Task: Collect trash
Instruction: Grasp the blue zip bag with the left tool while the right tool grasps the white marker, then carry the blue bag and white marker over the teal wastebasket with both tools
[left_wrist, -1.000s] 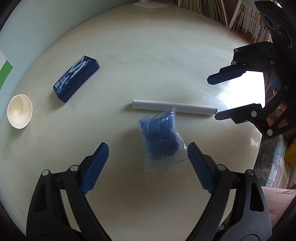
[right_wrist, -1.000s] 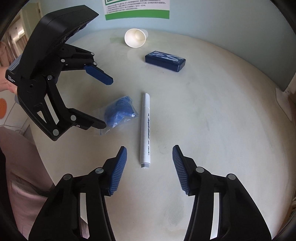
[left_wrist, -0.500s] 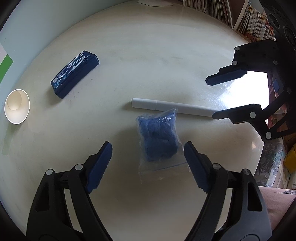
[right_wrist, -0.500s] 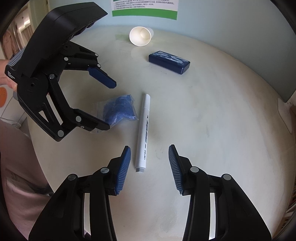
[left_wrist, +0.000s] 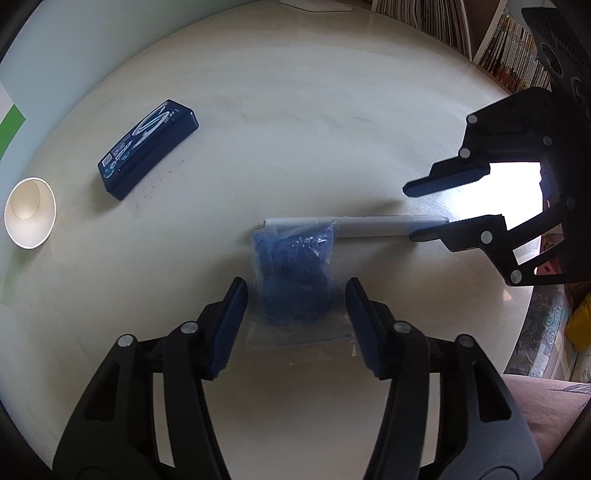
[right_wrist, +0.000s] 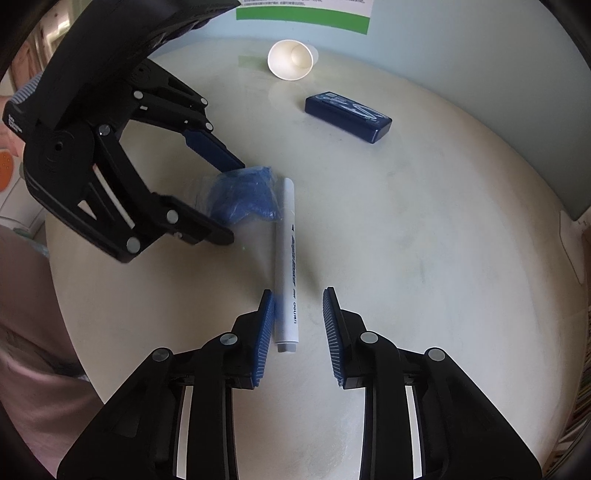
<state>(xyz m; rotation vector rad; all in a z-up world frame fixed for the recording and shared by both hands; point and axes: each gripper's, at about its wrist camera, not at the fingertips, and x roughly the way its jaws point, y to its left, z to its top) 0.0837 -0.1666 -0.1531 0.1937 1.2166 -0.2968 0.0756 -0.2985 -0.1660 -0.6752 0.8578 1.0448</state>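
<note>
A clear plastic bag with blue crumpled stuff (left_wrist: 295, 280) lies on the round cream table (left_wrist: 295, 110); it also shows in the right wrist view (right_wrist: 243, 199). My left gripper (left_wrist: 293, 295) is open, its fingers on either side of the bag. A white marker (right_wrist: 287, 258) lies just beyond the bag (left_wrist: 369, 225). My right gripper (right_wrist: 298, 302) is open, with the marker's near end between its fingers, close to the left one. A paper cup (left_wrist: 29, 212) lies on its side at the far left.
A dark blue box (left_wrist: 147, 147) lies on the table, also in the right wrist view (right_wrist: 349, 116), near the cup (right_wrist: 290, 59). Bookshelves (left_wrist: 480, 44) stand past the table. A green-edged poster (right_wrist: 303, 13) hangs on the wall.
Both grippers have moved forward and down. The left gripper's fingers now flank the bag and have narrowed. The right gripper's fingers now reach around the marker's end.
</note>
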